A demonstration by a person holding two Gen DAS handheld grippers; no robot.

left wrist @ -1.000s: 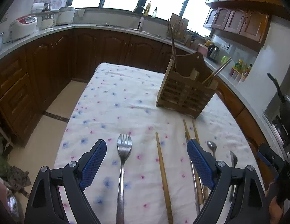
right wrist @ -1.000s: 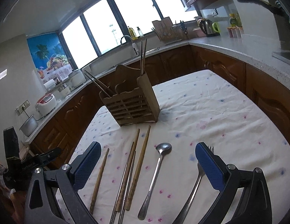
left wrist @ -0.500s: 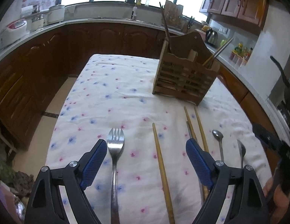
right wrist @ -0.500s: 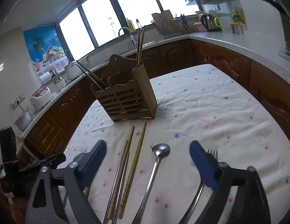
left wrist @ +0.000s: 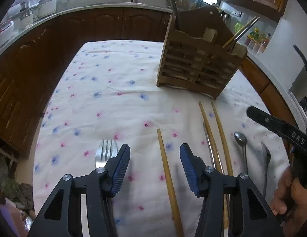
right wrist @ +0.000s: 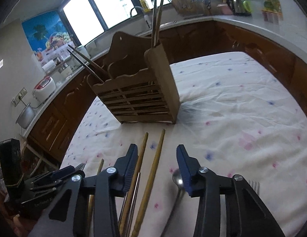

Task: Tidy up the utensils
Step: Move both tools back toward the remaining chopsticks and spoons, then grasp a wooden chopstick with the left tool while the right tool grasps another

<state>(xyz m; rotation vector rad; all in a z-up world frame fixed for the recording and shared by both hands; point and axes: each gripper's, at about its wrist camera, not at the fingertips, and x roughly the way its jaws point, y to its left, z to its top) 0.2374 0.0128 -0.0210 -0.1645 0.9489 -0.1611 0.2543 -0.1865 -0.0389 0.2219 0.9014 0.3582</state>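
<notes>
The desk is covered by a cream woven cloth with pink and blue flower print [left wrist: 114, 90], matt and lightly creased. The slatted brown utensil holder [left wrist: 199, 73] is unvarnished-looking wood, dull in finish. The loose pale chopsticks [left wrist: 167, 169] are smooth wood or bamboo. The silver fork [left wrist: 106, 154] and the small silver spoon [left wrist: 241, 138] are polished, reflective metal. The left claw [left wrist: 155, 167] and right claw [right wrist: 157, 169] have matt black plastic arms with bright metal screws; their blue pads [left wrist: 119, 169] are ribbed.

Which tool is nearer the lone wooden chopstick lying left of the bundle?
Left. The left tool straddles the lone chopstick, not touching; the right tool sits over the chopstick bundle farther right.
</notes>
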